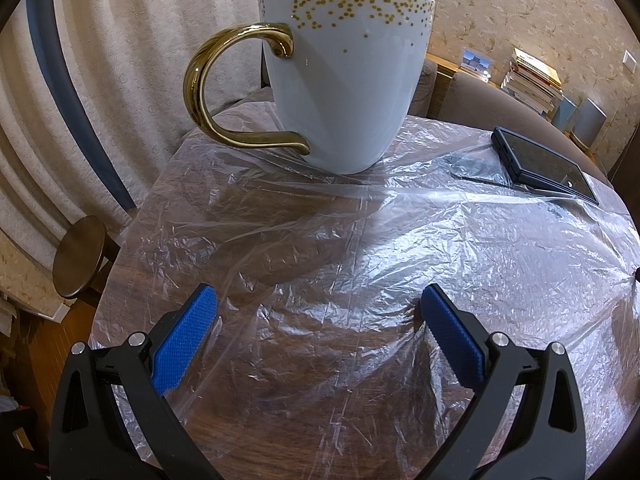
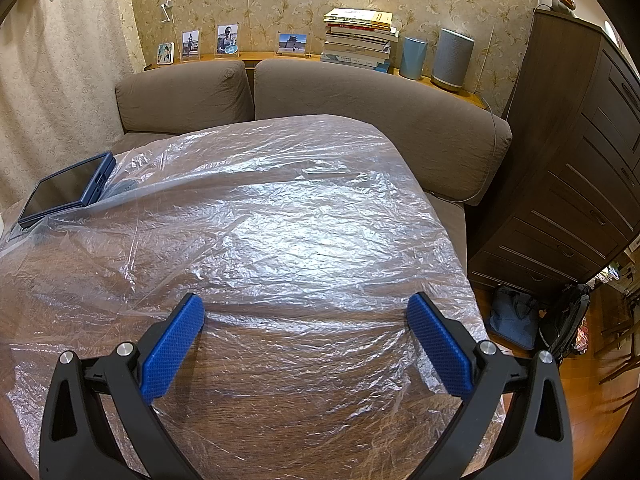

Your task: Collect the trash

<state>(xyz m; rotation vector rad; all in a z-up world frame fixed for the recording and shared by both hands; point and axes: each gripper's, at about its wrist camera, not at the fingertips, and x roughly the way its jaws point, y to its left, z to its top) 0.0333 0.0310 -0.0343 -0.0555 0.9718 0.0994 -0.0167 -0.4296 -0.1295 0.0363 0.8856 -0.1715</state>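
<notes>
A crinkled clear plastic sheet (image 1: 360, 248) lies spread over the wooden table top; it also fills the right wrist view (image 2: 280, 232). My left gripper (image 1: 318, 300) is open and empty, low over the sheet, short of a white cup (image 1: 344, 80) with gold dots and a gold handle that stands on the sheet. My right gripper (image 2: 306, 308) is open and empty, low over the sheet near the table's front right part.
A dark tablet (image 1: 544, 164) lies on the sheet at the far right, seen at the left in the right wrist view (image 2: 66, 192). A brown sofa (image 2: 360, 112) stands behind the table, a dark cabinet (image 2: 568, 168) to the right, a round stool (image 1: 80, 256) to the left.
</notes>
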